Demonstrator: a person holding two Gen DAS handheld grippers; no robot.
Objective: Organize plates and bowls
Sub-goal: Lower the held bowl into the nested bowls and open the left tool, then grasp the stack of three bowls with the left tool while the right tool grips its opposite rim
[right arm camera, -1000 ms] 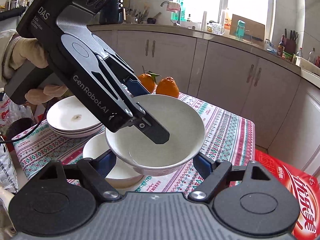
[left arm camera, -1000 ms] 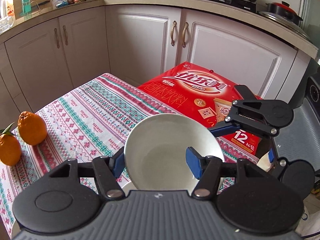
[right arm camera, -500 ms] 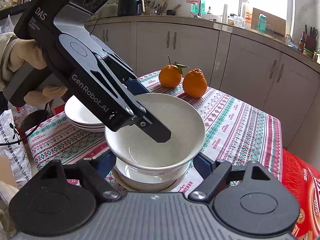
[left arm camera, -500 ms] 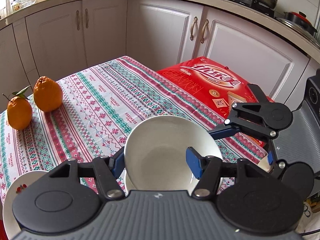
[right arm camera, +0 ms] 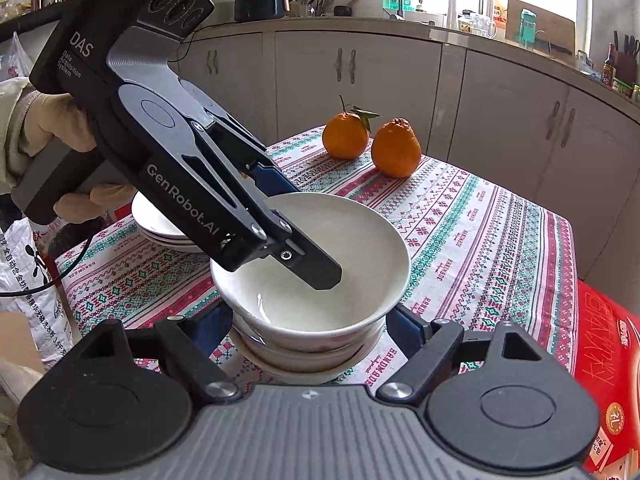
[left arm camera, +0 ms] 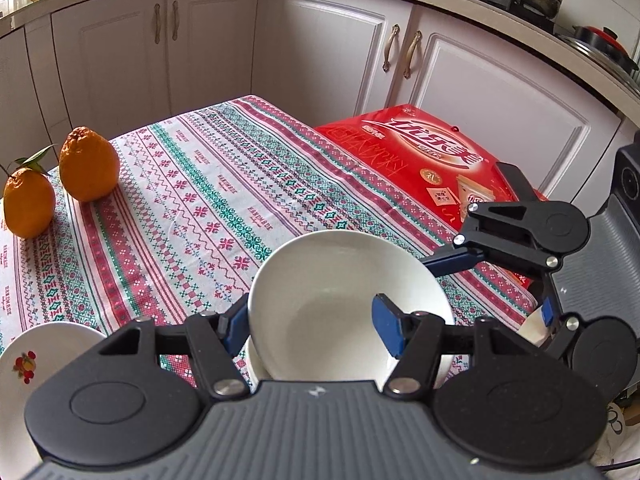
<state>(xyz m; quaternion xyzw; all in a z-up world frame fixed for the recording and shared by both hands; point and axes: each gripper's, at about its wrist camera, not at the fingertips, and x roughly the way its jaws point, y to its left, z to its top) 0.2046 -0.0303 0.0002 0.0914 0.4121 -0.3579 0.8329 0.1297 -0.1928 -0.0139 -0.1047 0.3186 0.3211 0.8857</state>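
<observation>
A white bowl sits nested in a second bowl on the patterned tablecloth. My left gripper is shut on the top bowl's rim, one finger inside and one outside; in the right wrist view it reaches in from the left. My right gripper is open, its blue pads either side of the bowl stack low down; it also shows in the left wrist view at the right. A stack of white plates lies at the left; a plate edge with a fruit print shows too.
Two oranges sit at the far end of the table. A red carton stands by the table's right edge. White kitchen cabinets surround the table. A plastic bag hangs at the left.
The held bowl has come down with both grippers and now rests inside the lower bowl. The plates and oranges have come into the left wrist view.
</observation>
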